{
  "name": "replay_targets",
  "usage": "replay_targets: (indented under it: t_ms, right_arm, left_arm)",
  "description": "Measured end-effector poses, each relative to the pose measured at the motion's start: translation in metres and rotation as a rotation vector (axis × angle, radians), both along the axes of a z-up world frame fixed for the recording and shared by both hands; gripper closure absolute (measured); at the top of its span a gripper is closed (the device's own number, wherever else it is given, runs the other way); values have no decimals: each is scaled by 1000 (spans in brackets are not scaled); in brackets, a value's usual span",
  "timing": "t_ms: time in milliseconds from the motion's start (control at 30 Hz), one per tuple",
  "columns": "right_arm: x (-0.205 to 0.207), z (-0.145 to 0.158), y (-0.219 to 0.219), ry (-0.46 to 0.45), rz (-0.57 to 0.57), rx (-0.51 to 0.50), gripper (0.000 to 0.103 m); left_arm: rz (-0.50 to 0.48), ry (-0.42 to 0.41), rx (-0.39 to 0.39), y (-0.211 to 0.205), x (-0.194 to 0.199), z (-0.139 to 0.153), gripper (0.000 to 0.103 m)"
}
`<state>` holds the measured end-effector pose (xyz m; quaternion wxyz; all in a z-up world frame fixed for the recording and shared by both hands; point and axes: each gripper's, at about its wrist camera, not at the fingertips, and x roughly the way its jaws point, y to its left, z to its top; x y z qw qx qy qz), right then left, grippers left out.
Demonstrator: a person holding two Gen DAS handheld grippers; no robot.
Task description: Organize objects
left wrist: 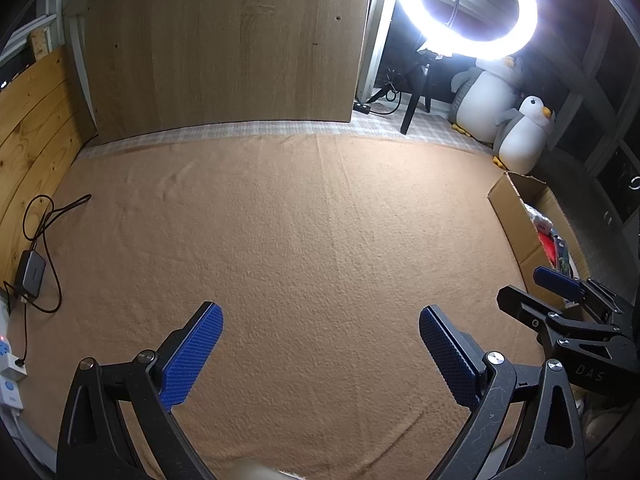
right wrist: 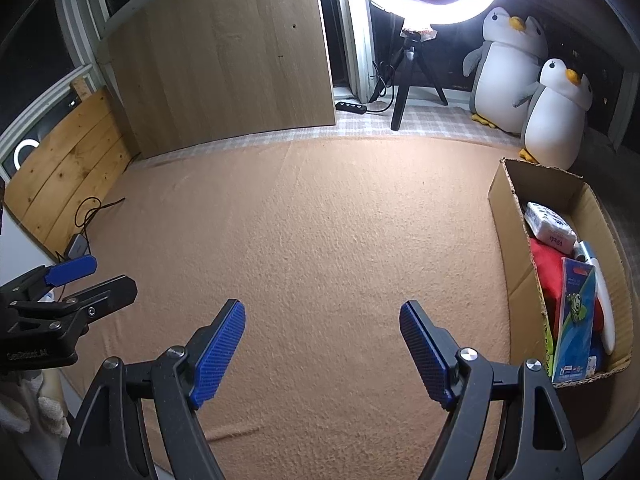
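A cardboard box (right wrist: 505, 216) stands at the right edge of the tan blanket (right wrist: 320, 220). Inside it lie a white tissue pack (right wrist: 550, 229), a red item (right wrist: 548, 272), a blue-green card packet (right wrist: 576, 312) and a white object (right wrist: 604, 304). My right gripper (right wrist: 322, 312) hovers open over bare blanket, left of the box, nothing between its blue pads. My left gripper (left wrist: 320, 316) is open too, over bare blanket, empty. Each gripper shows at the edge of the other's view: the right gripper (left wrist: 532, 286) and the left gripper (right wrist: 108, 274). The box (left wrist: 516, 216) is partly cut off in the left wrist view.
A wooden board (left wrist: 224, 40) leans at the back, with a pine panel (left wrist: 32, 128) on the left. A charger with cables (left wrist: 32, 272) and a power strip (left wrist: 8, 364) lie at the left edge. A ring light on a tripod (right wrist: 416, 60) and two plush penguins (right wrist: 556, 116) stand behind.
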<state>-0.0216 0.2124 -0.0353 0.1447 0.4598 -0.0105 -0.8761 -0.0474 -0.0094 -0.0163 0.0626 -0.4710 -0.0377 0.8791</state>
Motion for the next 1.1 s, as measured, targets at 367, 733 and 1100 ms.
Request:
replay_targets:
  t_ms: [367,733,1100]
  right_arm:
    - [-2,-5,-2,-15,0,1,27]
    - [-4,-7,-1,-21,-4,-1,27]
    - [-5,-10,0,-25,-3,0,27]
  left_arm:
    - [-1,-9,2,-2,-5,-4,2]
    - [-1,-15,0,-2,-7,-8,2]
    - [1,0,-7,-2,-7,-11,1]
